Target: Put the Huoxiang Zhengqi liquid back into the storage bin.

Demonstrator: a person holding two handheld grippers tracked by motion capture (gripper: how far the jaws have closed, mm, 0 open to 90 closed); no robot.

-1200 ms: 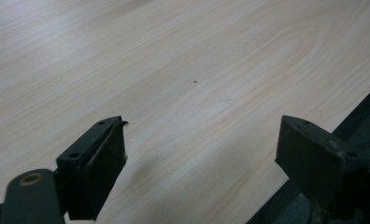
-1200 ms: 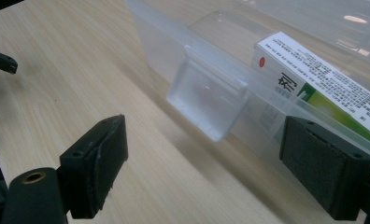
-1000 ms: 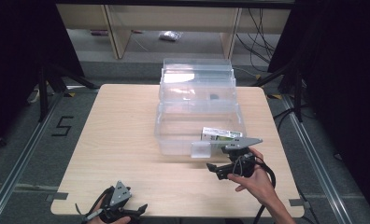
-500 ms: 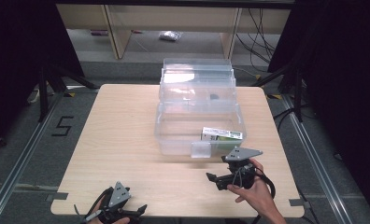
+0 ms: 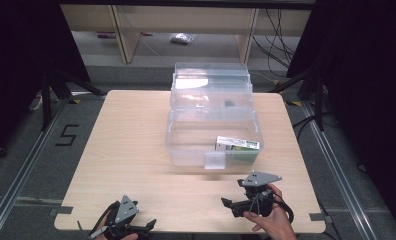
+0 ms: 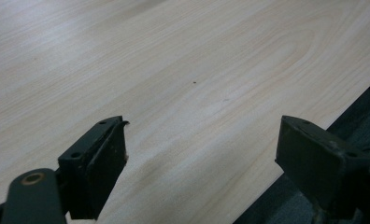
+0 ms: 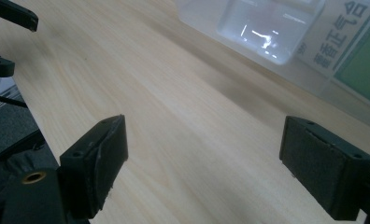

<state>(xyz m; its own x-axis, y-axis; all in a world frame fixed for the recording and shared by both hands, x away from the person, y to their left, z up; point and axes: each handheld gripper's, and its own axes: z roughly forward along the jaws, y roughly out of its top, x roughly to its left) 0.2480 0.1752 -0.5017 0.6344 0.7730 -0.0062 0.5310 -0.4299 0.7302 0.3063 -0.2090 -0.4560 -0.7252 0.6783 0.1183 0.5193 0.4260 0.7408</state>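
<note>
While both sets of tongs sit at the near edge of the tabletop (image 5: 131,145), neither has hold of anything. Left tongs (image 5: 145,226) are spread wide over bare wood, well short of the clear plastic bin (image 5: 186,142) and off to its left. Right tongs (image 5: 229,206) are gaping just as wide, held by a hand (image 5: 272,224) just in front of the bin's small front latch (image 5: 215,160). Inside the bin, against its right front corner, lies a green-and-white box (image 5: 237,145) with printed characters, long axis running left-right along the front wall. Behind the bin, touching it, stands its lid (image 5: 211,90), open and clear too.
</note>
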